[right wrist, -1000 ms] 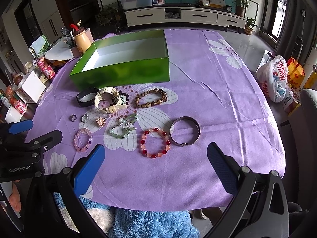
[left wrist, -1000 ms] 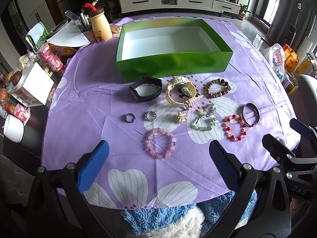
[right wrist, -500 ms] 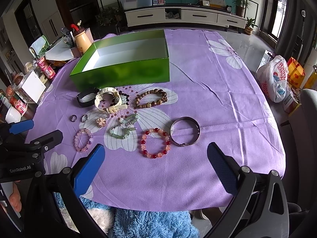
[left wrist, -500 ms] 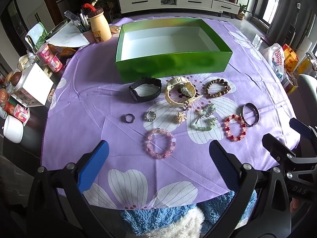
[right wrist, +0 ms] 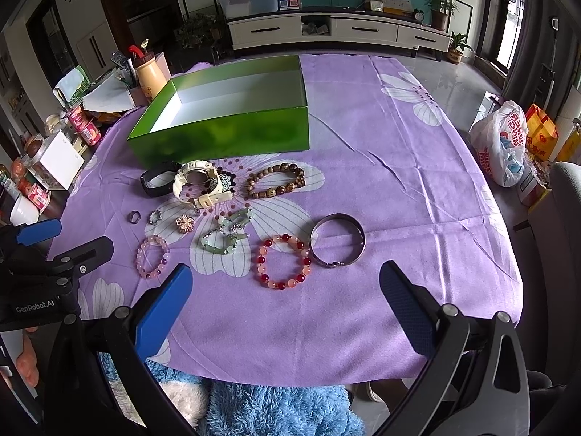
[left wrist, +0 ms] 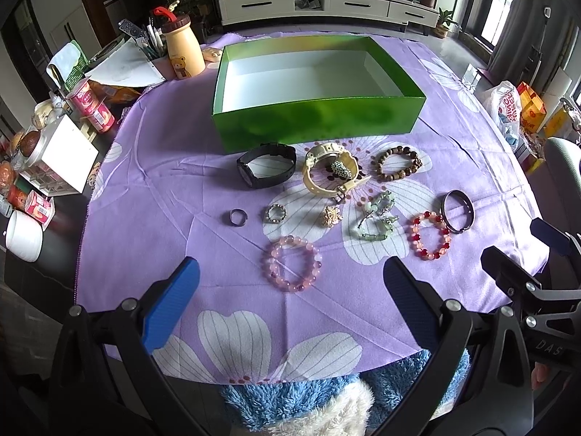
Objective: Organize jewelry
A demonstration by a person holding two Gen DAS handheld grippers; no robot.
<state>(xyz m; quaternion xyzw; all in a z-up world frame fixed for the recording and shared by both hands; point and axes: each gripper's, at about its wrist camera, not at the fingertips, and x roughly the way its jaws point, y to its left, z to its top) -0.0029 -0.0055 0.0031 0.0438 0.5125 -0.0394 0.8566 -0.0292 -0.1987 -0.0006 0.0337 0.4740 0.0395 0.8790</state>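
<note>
We hold both grippers above the near edge of the table, the left gripper [left wrist: 290, 309] and the right gripper [right wrist: 287, 309], each with its blue-padded fingers spread wide and gripping nothing. The jewelry lies in loose rows on the purple flowered cloth [left wrist: 163, 189], between the near edge and the green box [left wrist: 316, 123], whose white inside holds nothing. Nearest us sit a pink bead bracelet [left wrist: 292, 263] and a red-and-peach bead bracelet [right wrist: 283, 261], the latter just beside a plain metal bangle [right wrist: 337, 243]. Just before the box lie a black watch [left wrist: 267, 169], a cream watch [left wrist: 328, 174] and a brown bead bracelet [left wrist: 398, 163].
</note>
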